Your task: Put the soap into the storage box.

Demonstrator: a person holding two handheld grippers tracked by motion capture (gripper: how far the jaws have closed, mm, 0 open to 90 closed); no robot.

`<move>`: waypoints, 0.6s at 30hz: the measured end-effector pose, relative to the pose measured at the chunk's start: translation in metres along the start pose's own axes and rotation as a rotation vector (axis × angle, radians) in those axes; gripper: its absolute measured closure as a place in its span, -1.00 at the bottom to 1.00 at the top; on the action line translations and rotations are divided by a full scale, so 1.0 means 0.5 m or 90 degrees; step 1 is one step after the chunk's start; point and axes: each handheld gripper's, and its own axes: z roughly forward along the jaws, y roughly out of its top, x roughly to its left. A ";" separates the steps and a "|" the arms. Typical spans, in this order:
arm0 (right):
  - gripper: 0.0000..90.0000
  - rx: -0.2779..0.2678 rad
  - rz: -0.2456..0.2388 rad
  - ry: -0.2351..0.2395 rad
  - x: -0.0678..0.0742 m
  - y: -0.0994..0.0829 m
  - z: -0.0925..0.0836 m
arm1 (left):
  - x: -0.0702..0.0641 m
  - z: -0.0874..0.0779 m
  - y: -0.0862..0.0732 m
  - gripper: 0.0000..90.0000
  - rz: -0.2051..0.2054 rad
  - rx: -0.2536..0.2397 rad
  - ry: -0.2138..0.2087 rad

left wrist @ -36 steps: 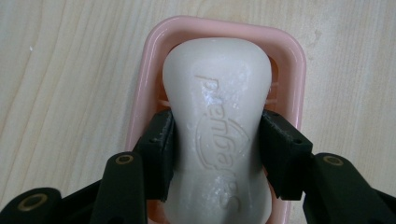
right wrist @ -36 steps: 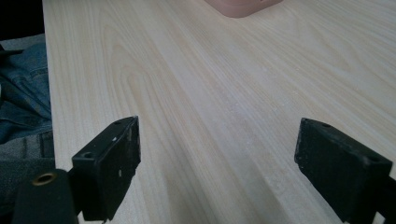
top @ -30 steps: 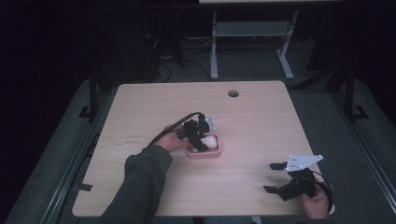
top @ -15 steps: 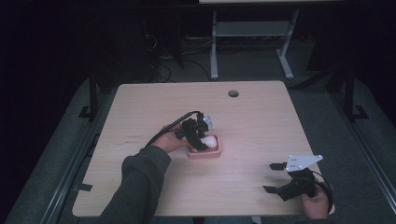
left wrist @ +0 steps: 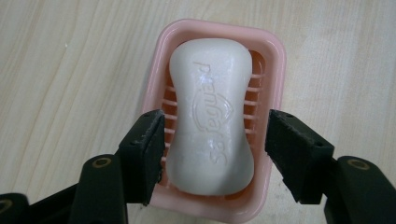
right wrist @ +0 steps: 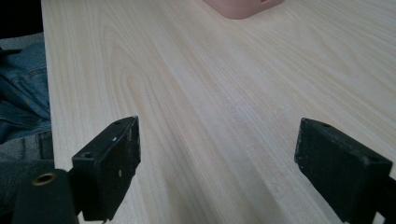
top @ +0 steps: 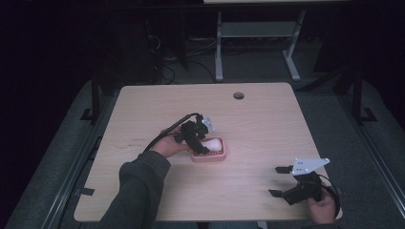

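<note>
A white bar of soap [left wrist: 210, 121] lies in a pink ribbed soap dish [left wrist: 275, 60] near the middle of the wooden table [top: 267, 124]. My left gripper [left wrist: 215, 128] straddles the near half of the soap. Its jaws have just been opening and now stand a little off the soap's sides, with the bar between them. From above, the left gripper [top: 197, 142] leans over the dish [top: 210, 157] and the soap [top: 215, 142]. My right gripper [top: 280, 181] rests open and empty by the table's front right corner, its jaws [right wrist: 217, 158] pointing across bare wood toward the dish [right wrist: 243, 7].
A round cable hole [top: 238, 95] sits near the table's far edge. Blue denim [right wrist: 21, 102] shows past the table's edge in the right gripper view. A grey desk frame [top: 258, 33] stands on the dark floor behind the table.
In the high view the left hand stays over the dish with hardly any shift. The right gripper has not moved.
</note>
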 end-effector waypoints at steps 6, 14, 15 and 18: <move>-0.69 -0.001 -0.002 -0.001 -0.001 0.001 0.001 | -0.001 -0.008 -0.009 -0.20 -0.008 -0.003 0.000; -0.69 0.002 -0.002 -0.001 0.000 0.001 0.002 | -0.008 -0.014 -0.021 -0.24 -0.012 -0.010 0.002; -0.69 0.002 -0.001 -0.001 0.000 0.002 0.003 | -0.009 -0.014 -0.023 -0.25 -0.014 -0.010 0.002; -0.69 0.004 -0.002 -0.002 0.000 0.002 0.004 | -0.011 -0.014 -0.032 -0.25 -0.017 -0.018 0.002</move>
